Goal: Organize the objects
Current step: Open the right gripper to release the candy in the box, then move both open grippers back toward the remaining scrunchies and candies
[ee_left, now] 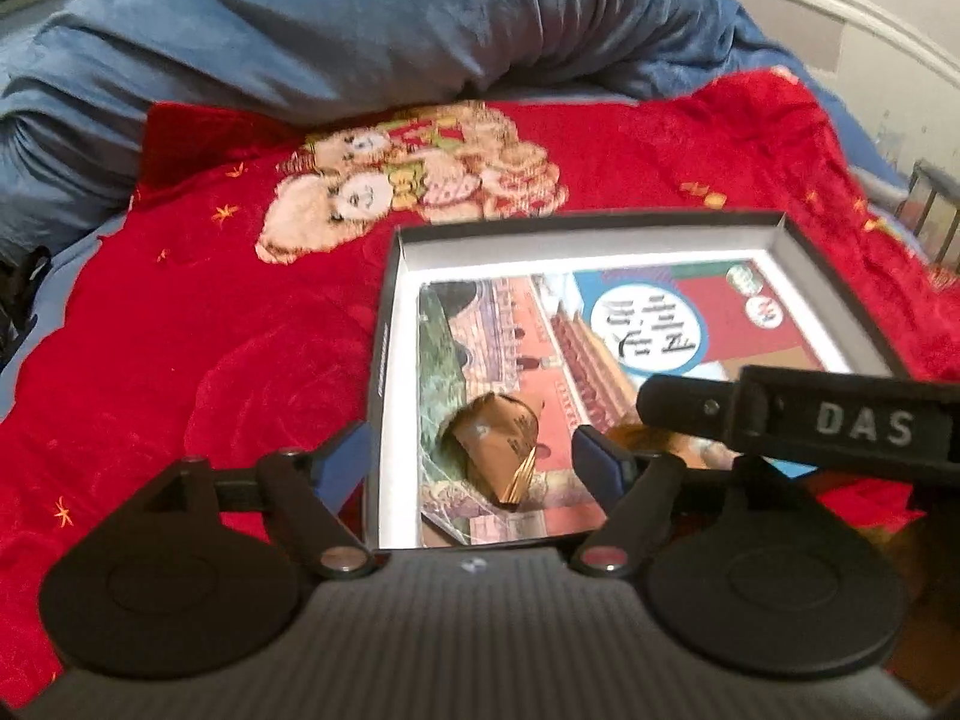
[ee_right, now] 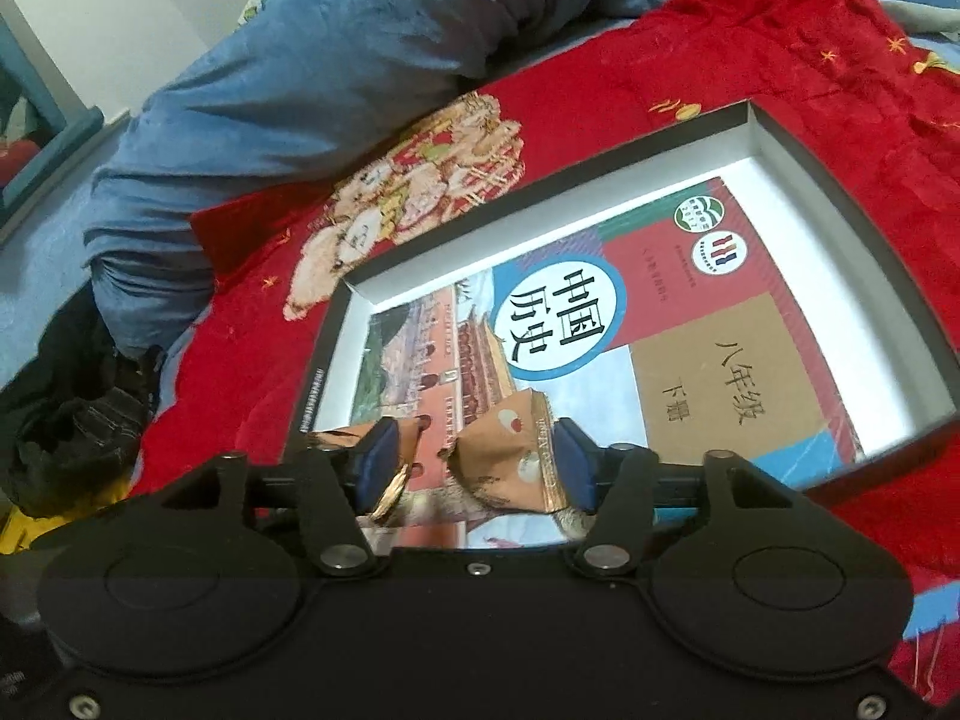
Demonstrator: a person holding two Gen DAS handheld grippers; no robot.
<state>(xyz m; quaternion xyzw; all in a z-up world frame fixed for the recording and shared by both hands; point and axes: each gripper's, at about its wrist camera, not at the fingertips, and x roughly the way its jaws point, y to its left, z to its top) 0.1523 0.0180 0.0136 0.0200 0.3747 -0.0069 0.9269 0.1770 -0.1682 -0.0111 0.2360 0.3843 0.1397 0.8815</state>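
Cardboard box holds textbook and wrapper | both hand-held grippers — left, right — released | I judge packing nearly done

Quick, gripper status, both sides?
Left gripper: open, holding nothing; gold packet lies between the jaws.
Right gripper: open around the orange packet.

Book lower edge hidden behind gripper body; packet print blurred.

A plush red blanket lies under a matt cardboard box holding a glossy paper book.
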